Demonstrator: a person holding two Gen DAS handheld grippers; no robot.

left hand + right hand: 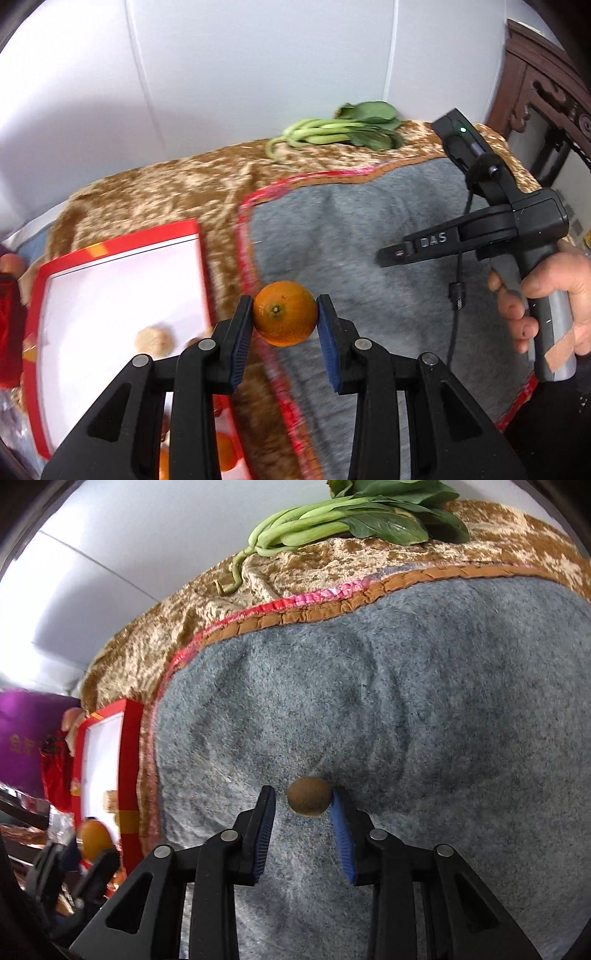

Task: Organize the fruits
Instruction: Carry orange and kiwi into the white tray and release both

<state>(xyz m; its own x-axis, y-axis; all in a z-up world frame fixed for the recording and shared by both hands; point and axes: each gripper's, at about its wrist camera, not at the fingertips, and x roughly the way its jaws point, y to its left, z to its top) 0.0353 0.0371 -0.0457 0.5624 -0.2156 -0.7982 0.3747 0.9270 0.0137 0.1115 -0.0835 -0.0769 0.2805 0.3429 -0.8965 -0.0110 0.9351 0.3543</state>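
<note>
My left gripper (285,320) is shut on an orange (285,313) and holds it above the mat's left edge, just right of a red-rimmed white box (122,288). The box holds a pale round fruit (153,341) and oranges (225,456) near its front. My right gripper (304,814) is open around a brown kiwi (309,796) that lies on the grey fleece mat (369,701); the kiwi touches the right pad, with a gap on the left. The right gripper also shows in the left wrist view (384,257), and the held orange in the right wrist view (95,837).
A bunch of green leafy vegetables (340,129) lies on the gold-brown cloth (166,195) at the back by the white wall. A dark carved wooden piece (546,96) stands at the back right. Red and purple packaging (26,738) sits left of the box.
</note>
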